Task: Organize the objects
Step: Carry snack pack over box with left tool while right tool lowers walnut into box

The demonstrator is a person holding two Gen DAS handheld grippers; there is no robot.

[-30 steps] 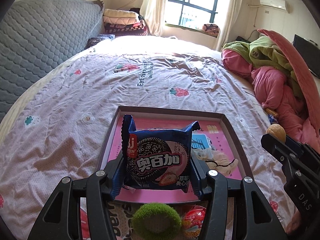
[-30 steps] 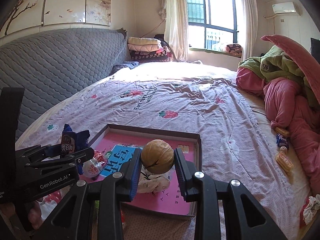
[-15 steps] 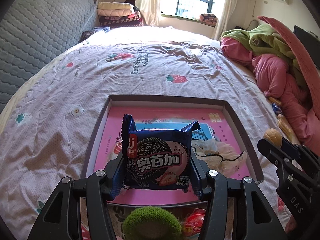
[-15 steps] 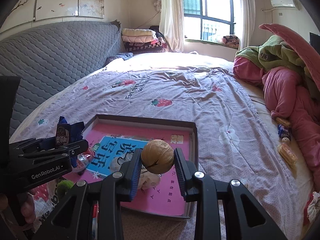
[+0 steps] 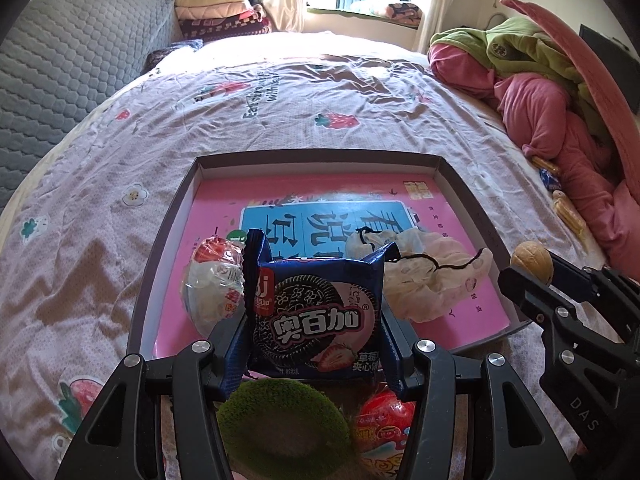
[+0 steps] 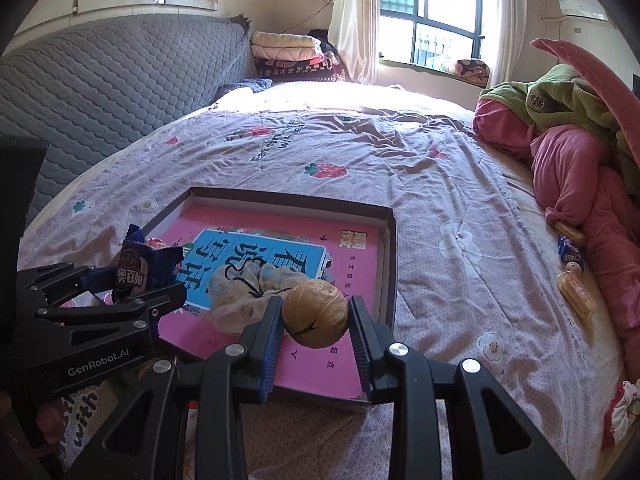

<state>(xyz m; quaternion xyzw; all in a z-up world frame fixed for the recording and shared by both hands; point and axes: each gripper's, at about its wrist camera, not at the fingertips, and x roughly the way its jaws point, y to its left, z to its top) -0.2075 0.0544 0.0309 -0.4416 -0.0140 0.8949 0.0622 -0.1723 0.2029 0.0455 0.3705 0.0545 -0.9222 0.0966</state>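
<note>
Left gripper (image 5: 314, 334) clamps a cookie packet (image 5: 316, 316); right gripper (image 6: 316, 322) pinches a walnut (image 6: 315, 313) over the box tray (image 6: 390, 256); released high, the walnut may roll out.

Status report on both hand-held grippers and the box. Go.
Left hand-held gripper shut on cookie packet. Right hand-held gripper shut on walnut. Both over the box. Cloth pouch lies inside, below.

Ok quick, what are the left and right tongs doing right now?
Left tongs: closed on the blue cookie packet.
Right tongs: closed on the walnut.
</note>
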